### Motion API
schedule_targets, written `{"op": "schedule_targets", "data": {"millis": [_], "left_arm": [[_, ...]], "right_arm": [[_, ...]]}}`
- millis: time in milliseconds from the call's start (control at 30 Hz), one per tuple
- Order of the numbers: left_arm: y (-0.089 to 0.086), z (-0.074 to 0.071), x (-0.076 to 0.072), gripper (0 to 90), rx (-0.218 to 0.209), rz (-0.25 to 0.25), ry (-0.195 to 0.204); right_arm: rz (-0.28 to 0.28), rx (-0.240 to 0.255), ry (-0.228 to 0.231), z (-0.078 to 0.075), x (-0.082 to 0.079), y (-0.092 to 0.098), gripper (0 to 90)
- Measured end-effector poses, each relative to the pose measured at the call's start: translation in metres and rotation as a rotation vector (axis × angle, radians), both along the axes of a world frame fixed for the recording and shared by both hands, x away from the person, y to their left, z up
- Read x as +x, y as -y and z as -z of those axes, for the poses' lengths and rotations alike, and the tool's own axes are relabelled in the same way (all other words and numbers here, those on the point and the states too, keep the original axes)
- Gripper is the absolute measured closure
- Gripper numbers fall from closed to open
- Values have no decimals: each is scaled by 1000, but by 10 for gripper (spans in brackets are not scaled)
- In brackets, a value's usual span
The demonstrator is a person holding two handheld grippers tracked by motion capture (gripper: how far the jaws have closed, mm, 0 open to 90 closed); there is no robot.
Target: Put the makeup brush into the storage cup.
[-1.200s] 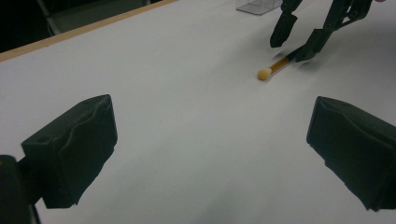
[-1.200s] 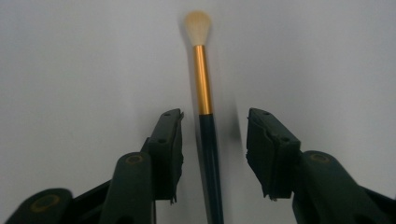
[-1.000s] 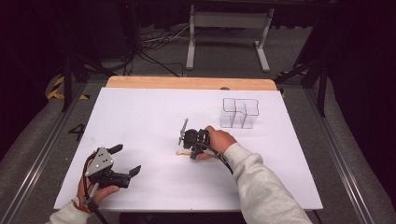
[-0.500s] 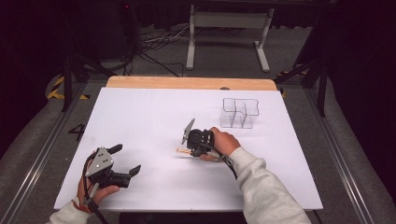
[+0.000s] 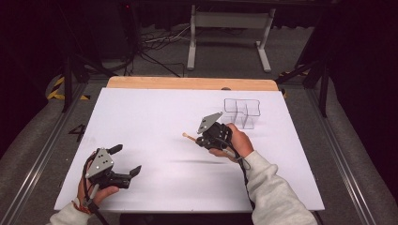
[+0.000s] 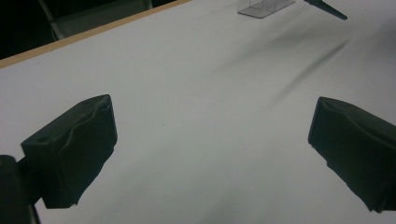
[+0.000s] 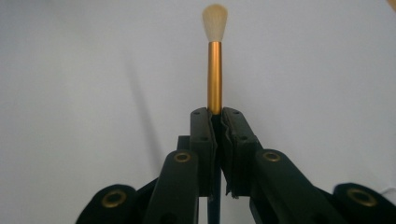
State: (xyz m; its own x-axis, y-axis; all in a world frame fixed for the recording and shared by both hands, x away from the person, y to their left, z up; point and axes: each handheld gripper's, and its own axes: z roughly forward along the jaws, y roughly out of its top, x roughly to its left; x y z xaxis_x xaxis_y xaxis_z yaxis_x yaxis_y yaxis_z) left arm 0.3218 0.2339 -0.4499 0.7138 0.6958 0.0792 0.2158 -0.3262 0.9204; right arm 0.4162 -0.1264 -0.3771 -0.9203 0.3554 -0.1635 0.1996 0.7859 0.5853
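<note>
Jaws of the right gripper (image 7: 215, 122) are clamped on a brush (image 7: 215, 70) by its gold ferrule, bristles pointing ahead, held above the white table (image 5: 155, 117) just beside a clear organizer (image 5: 241, 112). At the table's near left, the left gripper (image 5: 123, 161) rests with jaws wide, nothing between them.

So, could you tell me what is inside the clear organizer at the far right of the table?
The clear organizer looks empty; the white table shows through its walls. The brush is clamped in the right gripper, outside it.
</note>
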Motion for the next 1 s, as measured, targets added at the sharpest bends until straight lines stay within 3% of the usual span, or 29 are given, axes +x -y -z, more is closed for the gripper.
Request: {"op": "schedule_targets", "data": {"millis": [267, 1000], "left_arm": [[-2, -1, -1, 18, -13, -14, 24], [-3, -1, -1, 14, -21, -40, 29]], "right_arm": [[34, 139, 47, -7, -8, 15, 840], [114, 381, 156, -17, -19, 54, 840]]}}
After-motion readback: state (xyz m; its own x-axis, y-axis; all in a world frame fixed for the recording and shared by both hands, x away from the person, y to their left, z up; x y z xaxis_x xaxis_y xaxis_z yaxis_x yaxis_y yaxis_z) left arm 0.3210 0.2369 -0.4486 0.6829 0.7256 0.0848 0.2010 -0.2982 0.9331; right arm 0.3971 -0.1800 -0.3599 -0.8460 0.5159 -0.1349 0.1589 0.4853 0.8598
